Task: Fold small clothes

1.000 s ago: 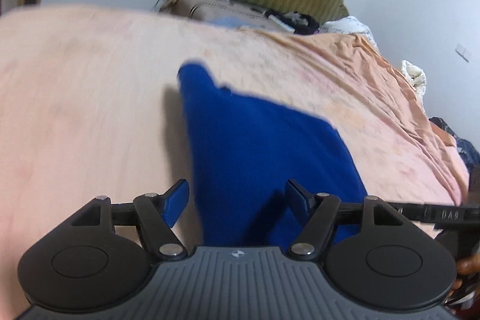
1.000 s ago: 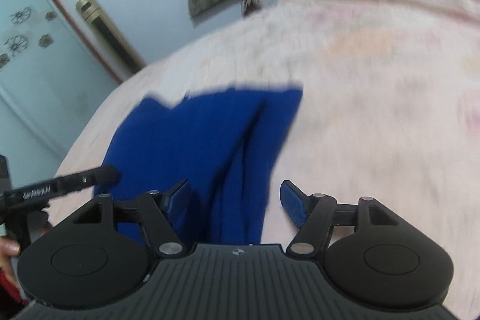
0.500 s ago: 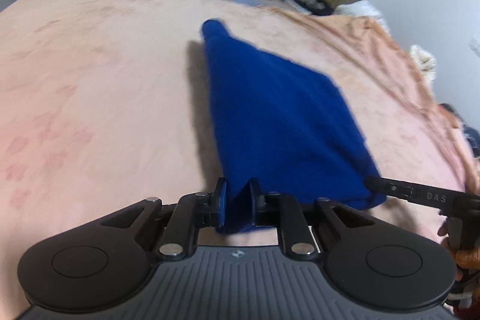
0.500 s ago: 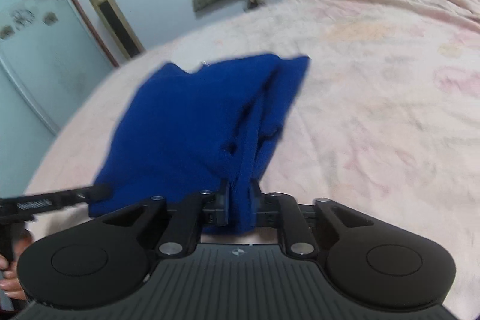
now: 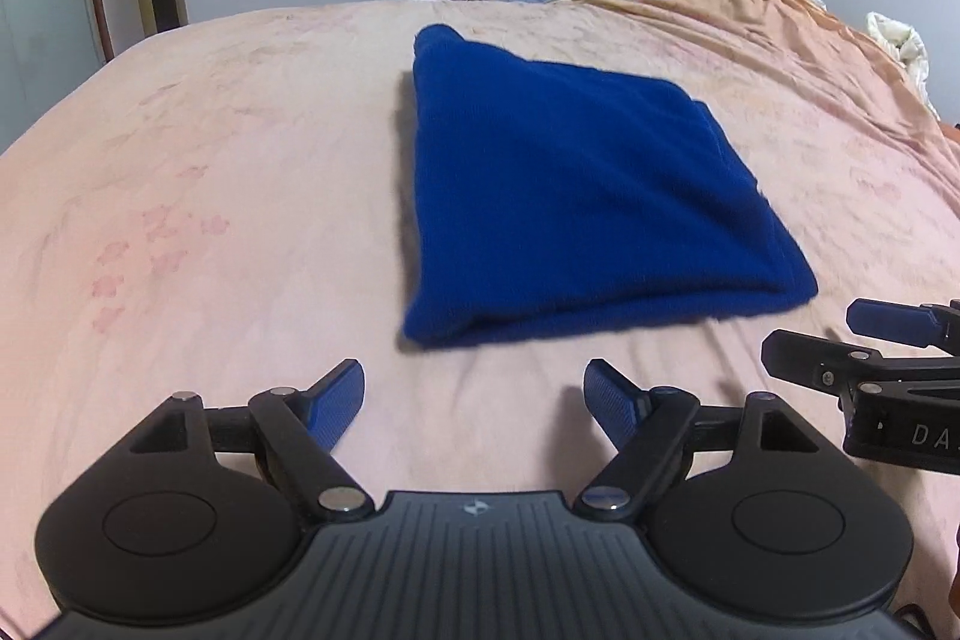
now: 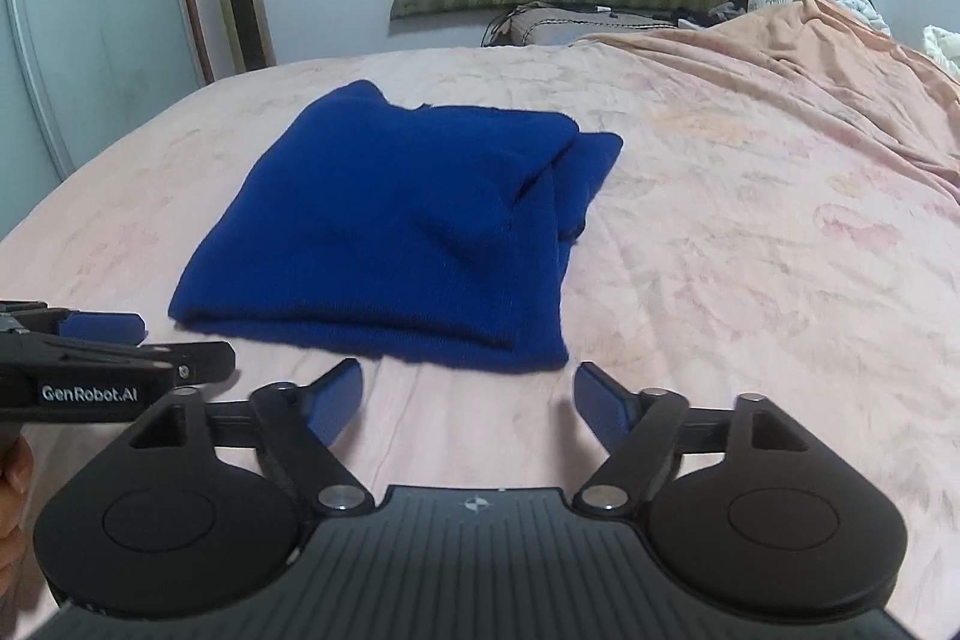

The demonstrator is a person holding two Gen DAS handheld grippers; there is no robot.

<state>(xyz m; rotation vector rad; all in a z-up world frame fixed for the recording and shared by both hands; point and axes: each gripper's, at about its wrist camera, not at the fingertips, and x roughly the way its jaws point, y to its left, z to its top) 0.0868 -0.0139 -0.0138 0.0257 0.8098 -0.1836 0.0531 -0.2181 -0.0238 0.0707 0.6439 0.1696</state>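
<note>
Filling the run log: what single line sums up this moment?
blue sweater: folded, on pink bedsheet | left gripper: open, empty | right gripper: open, empty

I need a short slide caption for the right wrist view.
Open right claw just short of the folded blue garment lying on the pink bedsheet.

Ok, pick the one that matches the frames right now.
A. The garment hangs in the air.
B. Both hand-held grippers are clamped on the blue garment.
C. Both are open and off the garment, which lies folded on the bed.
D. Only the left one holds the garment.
C: the left hand-held gripper and the right hand-held gripper both have their jaws spread apart with nothing between them, while the blue garment lies folded flat on the pink bedsheet just beyond their fingertips.
</note>
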